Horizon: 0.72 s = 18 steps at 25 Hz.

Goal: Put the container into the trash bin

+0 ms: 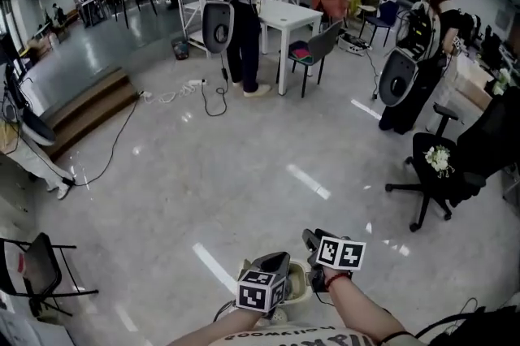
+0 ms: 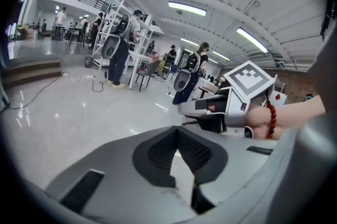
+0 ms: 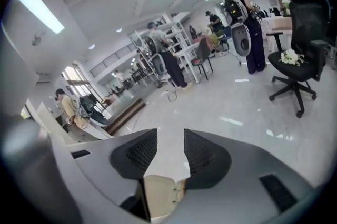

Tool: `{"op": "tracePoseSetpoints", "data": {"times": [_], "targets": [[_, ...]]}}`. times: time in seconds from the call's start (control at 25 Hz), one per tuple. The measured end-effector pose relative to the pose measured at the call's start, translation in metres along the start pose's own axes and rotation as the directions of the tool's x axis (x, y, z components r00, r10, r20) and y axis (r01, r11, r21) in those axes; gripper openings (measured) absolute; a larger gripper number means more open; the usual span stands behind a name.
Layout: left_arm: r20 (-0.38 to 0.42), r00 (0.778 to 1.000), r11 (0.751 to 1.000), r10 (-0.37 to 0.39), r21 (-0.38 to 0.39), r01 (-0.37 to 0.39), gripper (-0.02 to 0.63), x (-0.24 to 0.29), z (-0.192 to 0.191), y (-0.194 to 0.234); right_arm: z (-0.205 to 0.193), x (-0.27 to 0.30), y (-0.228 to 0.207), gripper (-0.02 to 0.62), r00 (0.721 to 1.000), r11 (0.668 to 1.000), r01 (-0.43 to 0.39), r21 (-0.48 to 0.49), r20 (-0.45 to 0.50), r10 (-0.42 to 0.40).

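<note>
The container (image 1: 297,284), beige and cup-like, is held low above a polished floor (image 1: 244,166). It is grasped deep in the right gripper (image 1: 315,242), while the left gripper (image 1: 275,261) is clenched tip to tip just beside it. No trash bin is seen, so the grip is best kept firm and level until one is found. An office chair (image 1: 443,166), a floor cable (image 1: 213,101) and standing people (image 1: 244,11) would need to be skirted.
</note>
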<state>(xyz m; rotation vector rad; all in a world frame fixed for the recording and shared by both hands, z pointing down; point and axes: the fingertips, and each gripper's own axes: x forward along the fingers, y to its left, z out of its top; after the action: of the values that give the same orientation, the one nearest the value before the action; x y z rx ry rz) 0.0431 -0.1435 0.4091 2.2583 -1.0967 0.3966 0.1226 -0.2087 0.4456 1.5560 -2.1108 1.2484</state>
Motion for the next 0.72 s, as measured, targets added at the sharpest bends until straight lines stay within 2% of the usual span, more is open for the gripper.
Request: {"op": "tracePoseSetpoints", "data": {"times": [0.2, 0.32, 0.36, 0.48, 0.6, 0.72], "targets": [[0.091, 0.995, 0.999, -0.032, 0.025, 0.03, -0.006, -0.027, 0.042, -0.014, 0.034, -0.041, 0.047, 0.145, 0.99, 0.994, -0.074, -0.074, 0.112, 0.082], [0.154, 0.986, 0.997, -0.069, 0.052, 0.062, -0.006, -0.051, 0.067, -0.021, 0.044, -0.061, 0.059, 0.132, 0.981, 0.995, -0.074, -0.067, 0.173, 0.085], [0.168, 0.982, 0.995, -0.081, 0.07, 0.07, -0.006, -0.059, 0.073, -0.023, 0.045, -0.066, 0.062, 0.111, 0.978, 0.995, -0.074, -0.06, 0.193, 0.084], [0.207, 0.971, 0.987, -0.115, 0.13, 0.089, -0.006, -0.084, 0.087, -0.027, 0.054, -0.085, 0.079, 0.105, 0.961, 0.995, -0.075, -0.059, 0.261, 0.088], [0.213, 0.967, 0.979, -0.143, 0.173, 0.107, -0.006, -0.118, 0.085, -0.03, 0.051, -0.112, 0.099, 0.023, 0.941, 0.996, -0.067, -0.056, 0.328, 0.082], [0.187, 0.966, 0.963, -0.18, 0.232, 0.134, -0.006, -0.148, 0.073, -0.029, 0.038, -0.133, 0.121, 0.021, 0.925, 0.997, -0.059, -0.048, 0.373, 0.072]]}}
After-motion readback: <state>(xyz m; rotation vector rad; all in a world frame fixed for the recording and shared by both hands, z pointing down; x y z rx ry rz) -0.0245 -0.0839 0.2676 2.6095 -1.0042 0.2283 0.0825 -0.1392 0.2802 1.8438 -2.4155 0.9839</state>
